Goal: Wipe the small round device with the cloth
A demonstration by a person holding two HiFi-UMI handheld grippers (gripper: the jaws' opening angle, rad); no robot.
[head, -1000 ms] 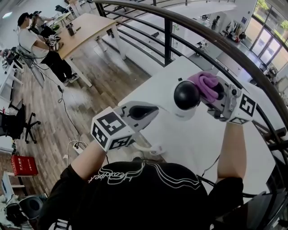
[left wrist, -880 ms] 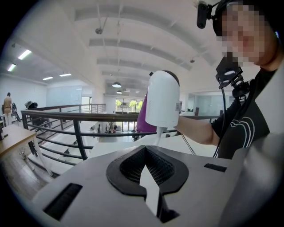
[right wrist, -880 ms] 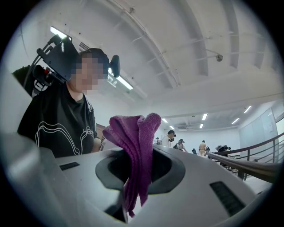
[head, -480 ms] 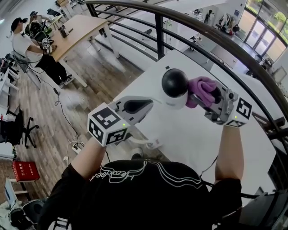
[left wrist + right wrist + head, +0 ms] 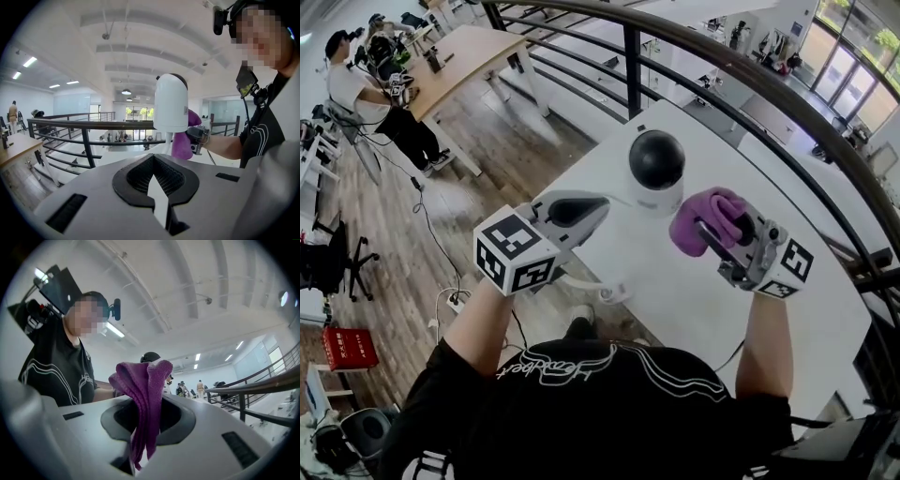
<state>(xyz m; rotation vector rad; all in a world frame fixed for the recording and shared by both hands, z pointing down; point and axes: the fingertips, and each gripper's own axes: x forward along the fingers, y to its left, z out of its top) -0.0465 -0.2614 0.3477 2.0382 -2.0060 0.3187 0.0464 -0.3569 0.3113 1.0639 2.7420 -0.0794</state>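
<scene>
- Far left, a seated person [image 5: 358,86] works at a wooden table [image 5: 473,56] on the floor beyond a dark railing [image 5: 722,66].
- The left gripper [image 5: 602,203] [image 5: 159,190] points toward the right, its jaws closed tight on a thin white part that runs up to the device.
- The small round device [image 5: 656,173] [image 5: 171,105] [image 5: 150,356], a white body with a black dome, stands raised over the white table [image 5: 694,300]; a white cable [image 5: 591,286] trails beneath it.
- Just right of the device, with a gap showing in the head view, the purple cloth [image 5: 705,217] [image 5: 180,146] [image 5: 143,394] is bunched.
- The right gripper [image 5: 709,234] [image 5: 140,430] clamps the cloth, which folds over above its jaws.
</scene>
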